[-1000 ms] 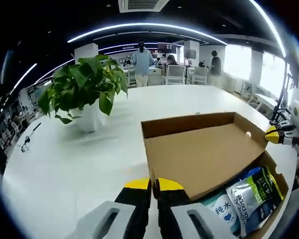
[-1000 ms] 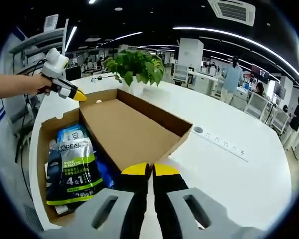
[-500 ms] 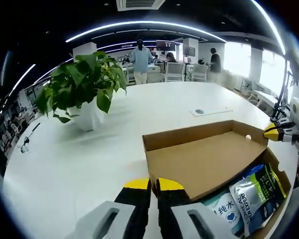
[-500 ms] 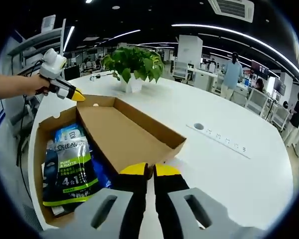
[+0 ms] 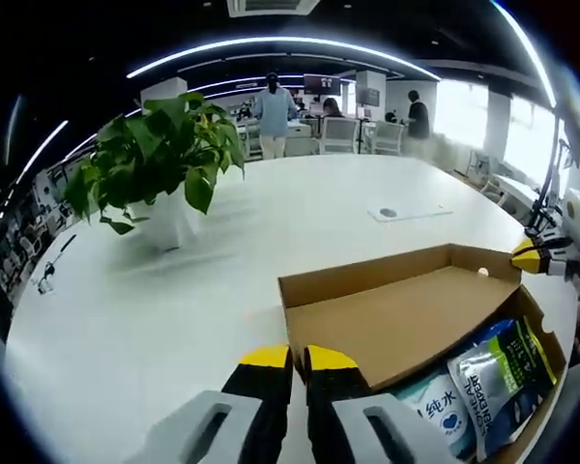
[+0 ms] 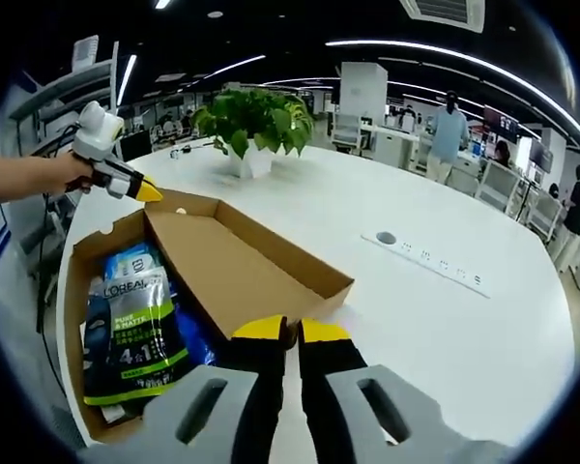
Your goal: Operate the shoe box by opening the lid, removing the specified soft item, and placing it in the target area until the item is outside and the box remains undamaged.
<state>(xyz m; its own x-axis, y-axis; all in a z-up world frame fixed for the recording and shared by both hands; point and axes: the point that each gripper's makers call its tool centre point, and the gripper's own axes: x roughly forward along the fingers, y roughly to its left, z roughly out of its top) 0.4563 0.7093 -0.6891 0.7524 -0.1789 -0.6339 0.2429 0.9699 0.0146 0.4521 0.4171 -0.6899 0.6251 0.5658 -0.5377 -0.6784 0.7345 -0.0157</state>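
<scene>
An open cardboard shoe box (image 5: pixel 549 379) (image 6: pixel 77 280) lies on the white table. Its lid (image 5: pixel 406 314) (image 6: pixel 227 271) is folded back, tilted low over the table. My left gripper (image 5: pixel 292 356) is shut on the lid's near corner, and its yellow tip (image 6: pixel 147 192) meets the lid's far corner in the right gripper view. My right gripper (image 6: pixel 290 330) is shut on the opposite corner; its yellow tip (image 5: pixel 527 259) comes in from the right of the left gripper view. Inside lie a black, green and white L'Oreal pouch (image 5: pixel 498 372) (image 6: pixel 135 329) and a blue and white wipes pack (image 5: pixel 435 411).
A potted green plant (image 5: pixel 159 164) (image 6: pixel 256 121) stands on the round white table (image 5: pixel 174 319) beyond the box. A socket strip (image 6: pixel 430 271) (image 5: pixel 406 211) is set into the tabletop. A hand (image 6: pixel 39 174) holds the left gripper. People and chairs stand far off.
The lid has swung down further and lies flatter towards the table. Both grippers stay shut on its corners and have moved with it.
</scene>
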